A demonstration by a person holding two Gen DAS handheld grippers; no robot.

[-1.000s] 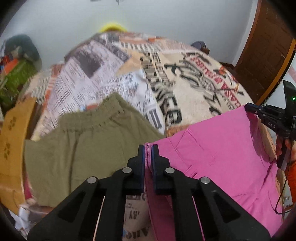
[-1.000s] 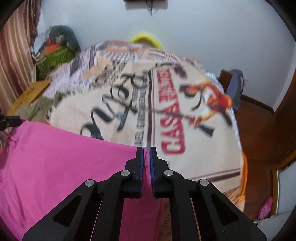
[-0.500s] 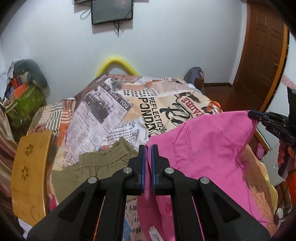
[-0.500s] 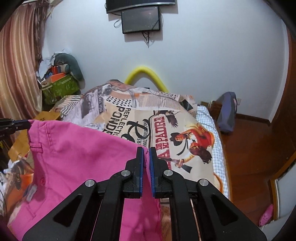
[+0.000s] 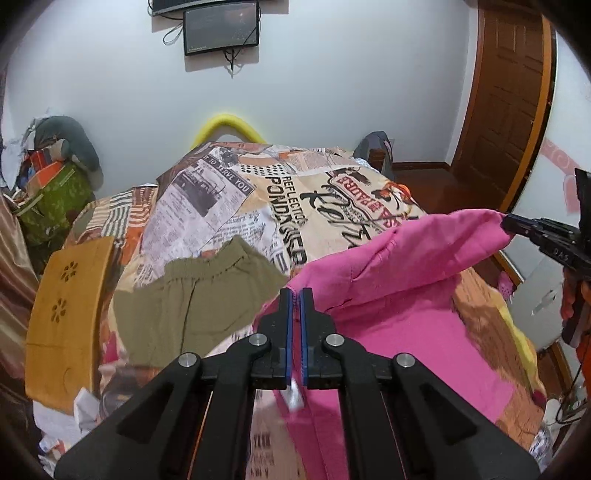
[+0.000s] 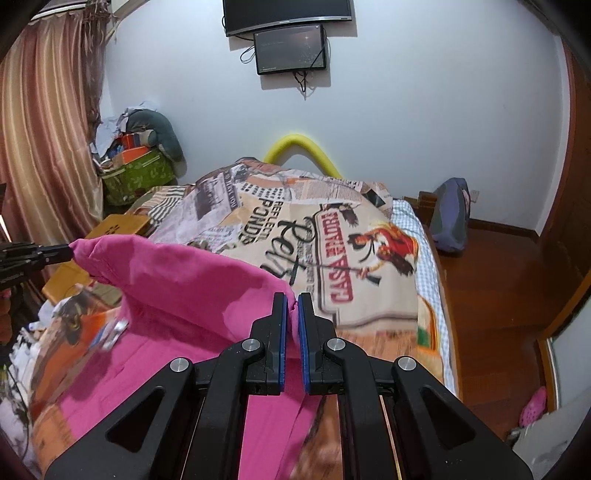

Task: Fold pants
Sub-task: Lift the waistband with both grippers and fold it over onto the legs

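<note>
Bedroom bed (image 5: 369, 206): pink pants (image 5: 399, 280) hang between left gripper (image 5: 295, 295) and right gripper (image 6: 291, 299), both clenched on cloth.
Thin pinches could slip, dropping an edge onto the olive shorts (image 5: 192, 295).

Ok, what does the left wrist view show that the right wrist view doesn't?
Only the left wrist view: the olive shorts lying on the bedspread, beside the pink pants, and the brown door. Only the right wrist view: the striped curtain, the blue bag on the floor by the bed, and a pink shoe. Both: the pink pants lifted by two corners, each hand-held gripper, left and right, shut on the fabric, the printed bedspread, the yellow headboard arc and the wall screen.
</note>
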